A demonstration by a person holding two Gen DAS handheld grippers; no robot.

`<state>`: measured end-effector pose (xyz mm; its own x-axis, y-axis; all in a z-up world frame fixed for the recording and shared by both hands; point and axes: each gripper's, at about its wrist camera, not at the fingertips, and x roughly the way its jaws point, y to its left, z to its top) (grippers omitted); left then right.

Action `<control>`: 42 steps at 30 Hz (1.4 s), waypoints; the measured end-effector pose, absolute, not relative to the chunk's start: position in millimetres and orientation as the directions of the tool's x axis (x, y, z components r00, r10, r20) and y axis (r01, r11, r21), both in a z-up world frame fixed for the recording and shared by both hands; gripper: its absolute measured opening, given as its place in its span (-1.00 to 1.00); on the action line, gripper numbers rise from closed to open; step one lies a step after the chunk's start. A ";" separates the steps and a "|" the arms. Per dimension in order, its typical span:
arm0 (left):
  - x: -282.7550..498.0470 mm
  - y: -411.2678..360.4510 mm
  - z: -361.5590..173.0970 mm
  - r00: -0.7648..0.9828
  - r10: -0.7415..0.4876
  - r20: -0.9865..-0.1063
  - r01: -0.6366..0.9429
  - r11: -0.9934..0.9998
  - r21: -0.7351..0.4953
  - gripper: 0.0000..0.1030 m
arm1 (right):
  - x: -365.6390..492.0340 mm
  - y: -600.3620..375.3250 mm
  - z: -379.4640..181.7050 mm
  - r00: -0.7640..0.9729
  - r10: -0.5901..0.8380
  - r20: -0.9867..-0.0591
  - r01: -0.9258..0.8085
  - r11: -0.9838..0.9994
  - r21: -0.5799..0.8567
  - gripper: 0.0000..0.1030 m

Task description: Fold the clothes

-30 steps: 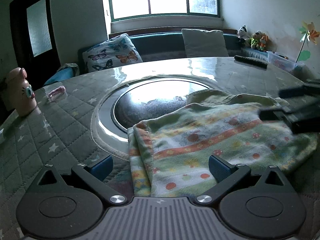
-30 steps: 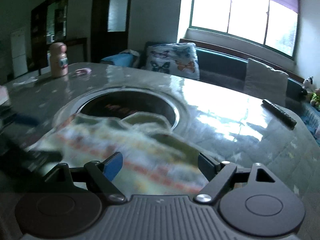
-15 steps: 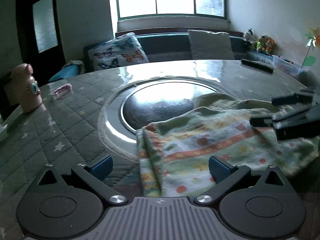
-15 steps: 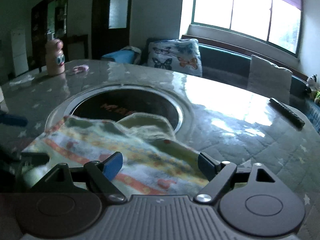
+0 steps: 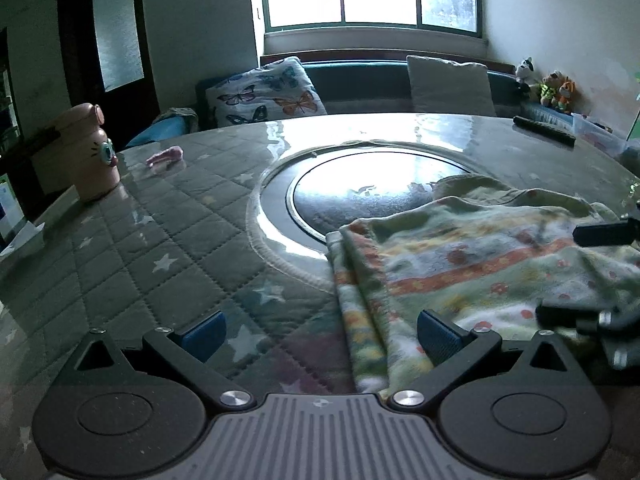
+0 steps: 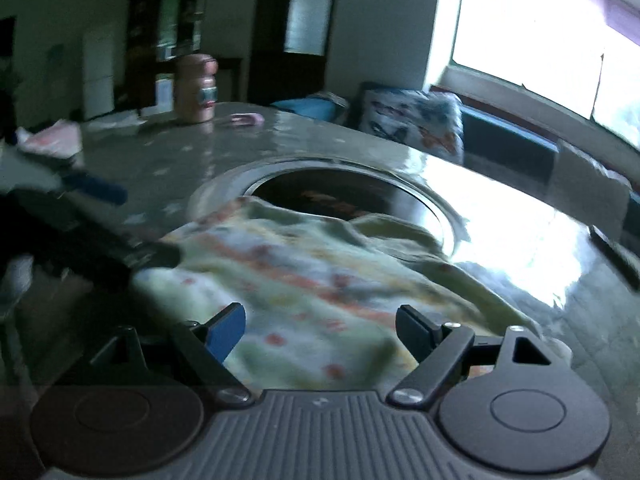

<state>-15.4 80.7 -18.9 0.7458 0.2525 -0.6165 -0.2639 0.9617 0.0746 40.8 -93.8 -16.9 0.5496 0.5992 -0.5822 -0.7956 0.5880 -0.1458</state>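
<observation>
A pale green garment (image 5: 472, 256) with orange stripes and dots lies bunched on the quilted table, partly over the round glass inset. My left gripper (image 5: 320, 332) is open at the garment's near left edge; its right finger sits beside the folded hem. My right gripper (image 6: 320, 330) is open low over the same garment (image 6: 304, 276), which lies between its fingers. The right gripper's dark fingers (image 5: 600, 236) show at the right edge of the left wrist view. The left gripper (image 6: 80, 216) shows blurred at the left of the right wrist view.
A round glass inset (image 5: 376, 184) sits mid-table. A pink bottle (image 5: 90, 152) and a small pink item (image 5: 166, 156) stand at the far left. A dark remote (image 5: 544, 130) lies far right. A bench with cushions (image 5: 268, 94) runs behind the table.
The left gripper has shifted left, so the garment now lies more to its right. The right gripper has swung left and dropped closer over the garment. Both stay open.
</observation>
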 end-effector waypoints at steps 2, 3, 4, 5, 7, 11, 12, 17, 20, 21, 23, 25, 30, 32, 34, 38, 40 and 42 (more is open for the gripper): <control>-18.0 82.5 -18.8 0.745 0.253 -0.617 -0.265 0.961 0.074 1.00 | 30.5 -87.9 -17.8 0.554 0.603 -0.574 -0.803 0.569 -0.177 0.64; -19.4 83.5 -18.7 0.745 0.254 -0.617 -0.267 0.961 0.073 1.00 | 25.6 -84.1 -18.4 0.555 0.603 -0.573 -0.806 0.561 -0.190 0.63; -21.0 84.4 -18.3 0.746 0.254 -0.616 -0.269 0.961 0.070 1.00 | 22.8 -81.8 -18.5 0.556 0.603 -0.572 -0.807 0.557 -0.196 0.63; -22.6 85.4 -17.8 0.747 0.253 -0.615 -0.270 0.960 0.067 1.00 | 20.4 -80.7 -17.5 0.556 0.606 -0.568 -0.808 0.556 -0.198 0.63; -25.6 88.5 -16.1 0.750 0.253 -0.611 -0.275 0.960 0.061 1.00 | 15.7 -78.7 -15.2 0.557 0.613 -0.560 -0.809 0.552 -0.200 0.63; -28.0 93.8 -17.1 0.748 0.255 -0.612 -0.281 0.958 0.057 1.00 | 12.1 -74.7 -14.7 0.547 0.621 -0.562 -0.816 0.546 -0.192 0.62; -28.2 94.6 -17.8 0.746 0.256 -0.614 -0.281 0.958 0.059 1.00 | 11.6 -72.7 -16.5 0.547 0.616 -0.566 -0.816 0.545 -0.195 0.61; -31.4 102.7 -17.5 0.744 0.259 -0.616 -0.287 0.956 0.055 1.00 | 5.6 -66.8 -10.1 0.525 0.630 -0.572 -0.831 0.524 -0.186 0.48; -31.5 113.3 -13.8 0.743 0.253 -0.619 -0.310 0.951 0.016 1.00 | -1.2 -60.3 -4.3 0.484 0.662 -0.572 -0.861 0.478 -0.175 0.44; -31.6 116.5 -11.9 0.746 0.248 -0.618 -0.314 0.949 0.002 1.00 | -5.1 -57.0 -3.3 0.467 0.674 -0.573 -0.872 0.457 -0.174 0.38; -32.8 121.4 -7.3 0.755 0.239 -0.610 -0.316 0.949 -0.020 0.98 | -11.1 -49.3 -3.5 0.437 0.687 -0.580 -0.891 0.417 -0.178 0.30; -31.8 124.5 -3.2 0.763 0.218 -0.609 -0.309 0.950 -0.047 0.93 | -17.4 -40.1 -4.6 0.404 0.698 -0.591 -0.910 0.373 -0.182 0.11; -23.5 125.3 1.8 0.768 0.153 -0.622 -0.281 0.953 -0.113 0.70 | -25.4 -20.6 -14.3 0.361 0.691 -0.626 -0.931 0.305 -0.199 -0.15; -19.3 125.6 2.4 0.768 0.119 -0.629 -0.270 0.951 -0.150 0.65 | -28.6 -17.8 -16.1 0.371 0.685 -0.627 -0.928 0.296 -0.226 -0.33; -14.4 126.0 2.3 0.765 0.086 -0.638 -0.262 0.947 -0.187 0.64 | -28.3 -17.2 -15.3 0.386 0.677 -0.627 -0.922 0.302 -0.242 -0.60; -4.0 126.4 0.6 0.751 0.024 -0.660 -0.259 0.930 -0.261 0.63 | -19.4 -24.4 -4.1 0.367 0.700 -0.613 -0.925 0.341 -0.164 -0.80; 0.9 128.0 0.0 0.742 -0.022 -0.670 -0.263 0.909 -0.323 0.62 | -15.5 -30.7 2.2 0.362 0.714 -0.599 -0.924 0.361 -0.128 -0.81; 6.7 129.6 -1.7 0.728 -0.071 -0.682 -0.277 0.880 -0.387 0.62 | -10.9 -37.8 8.7 0.357 0.730 -0.583 -0.921 0.380 -0.088 -0.82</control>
<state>6.7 129.6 -1.7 0.7279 -0.0711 -0.6820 -0.2767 0.8795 -0.3871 -10.9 -37.8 8.7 0.3573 0.7297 -0.5830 -0.9207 0.3802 -0.0884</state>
